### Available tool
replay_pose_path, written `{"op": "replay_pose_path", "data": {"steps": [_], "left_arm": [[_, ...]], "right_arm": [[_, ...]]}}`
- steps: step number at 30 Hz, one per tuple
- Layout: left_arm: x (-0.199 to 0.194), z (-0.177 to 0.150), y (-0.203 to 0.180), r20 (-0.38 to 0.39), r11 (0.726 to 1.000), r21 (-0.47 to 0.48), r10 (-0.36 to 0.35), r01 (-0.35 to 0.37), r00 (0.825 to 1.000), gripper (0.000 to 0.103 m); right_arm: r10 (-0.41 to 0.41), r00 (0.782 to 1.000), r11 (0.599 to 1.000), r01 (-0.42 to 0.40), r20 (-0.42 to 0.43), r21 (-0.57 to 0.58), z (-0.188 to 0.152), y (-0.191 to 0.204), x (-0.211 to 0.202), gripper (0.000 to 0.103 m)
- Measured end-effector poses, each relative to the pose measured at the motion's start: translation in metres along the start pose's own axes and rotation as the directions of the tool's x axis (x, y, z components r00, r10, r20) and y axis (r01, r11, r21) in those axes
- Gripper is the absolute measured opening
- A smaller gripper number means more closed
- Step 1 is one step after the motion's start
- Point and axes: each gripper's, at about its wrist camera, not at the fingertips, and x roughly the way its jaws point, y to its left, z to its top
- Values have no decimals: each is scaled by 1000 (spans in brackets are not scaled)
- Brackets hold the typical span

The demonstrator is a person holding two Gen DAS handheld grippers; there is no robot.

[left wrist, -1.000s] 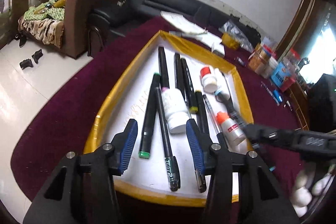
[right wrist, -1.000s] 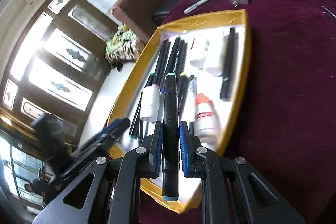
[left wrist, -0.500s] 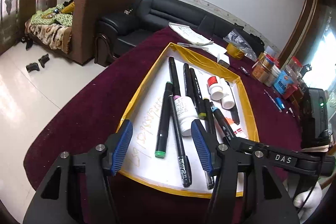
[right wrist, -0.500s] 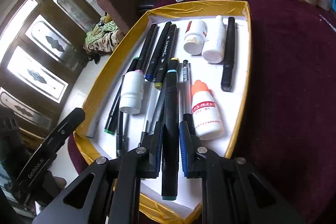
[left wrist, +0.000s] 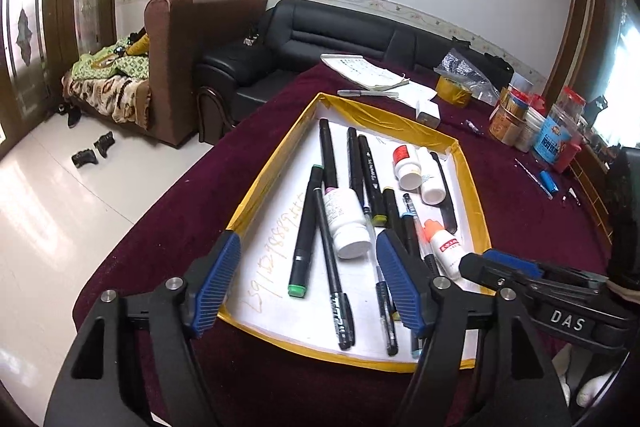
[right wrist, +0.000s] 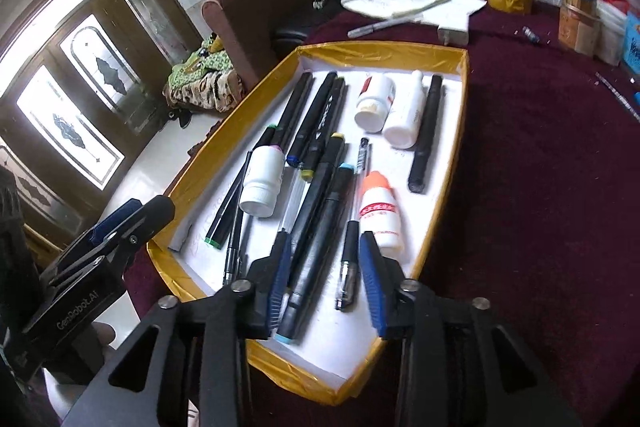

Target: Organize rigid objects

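I have just let go: my right tool (right wrist: 324, 279), pinching the blue-capped marker (right wrist: 316, 251) a moment ago, now gapes around it, so it lies in the tray (right wrist: 460, 131) at its near edge (one more filed). My left tool (left wrist: 308, 283) hangs spread.

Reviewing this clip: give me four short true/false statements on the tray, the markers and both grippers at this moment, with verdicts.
1. The right gripper clamps the blue-capped marker. False: its jaws stand open and the marker lies in the tray.
2. The left gripper is open. True.
3. The orange-capped bottle stands upright. False: it lies on its side.
4. The green-tipped marker lies inside the tray. True.
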Motion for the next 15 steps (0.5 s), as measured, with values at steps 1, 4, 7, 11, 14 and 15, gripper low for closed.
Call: {"op": "replay_pose_path", "data": {"steps": [1, 4, 7, 11, 14, 15], "left_arm": [[-2, 0, -3, 3, 1000, 6, 4, -4, 1000, 70], [-7, 0, -12, 14, 1000, 26, 18, -18, 1000, 71], [-13, -1, -22, 28, 999, 42, 32, -33, 999, 73], [-24, 0, -38, 77, 995, 69, 61, -66, 995, 77], [-45, 0, -49, 177, 992, 57, 103, -114, 979, 89], [-53, 0, -52, 215, 990, 42, 125, -137, 969, 92]], "right_arm": [[-8, 1000, 1000, 8, 15, -3, -1, -2, -4, 40], [-30, 998, 1000, 31, 52, -2, -3, -8, -14, 45], [-43, 996, 999, 43, 79, 3, -5, -18, -24, 48], [-66, 991, 998, 66, 120, 5, -10, -29, -38, 51], [-79, 985, 997, 80, 154, 2, -14, -37, -49, 52], [-83, 982, 996, 85, 167, -4, -15, -38, -53, 52]]}}
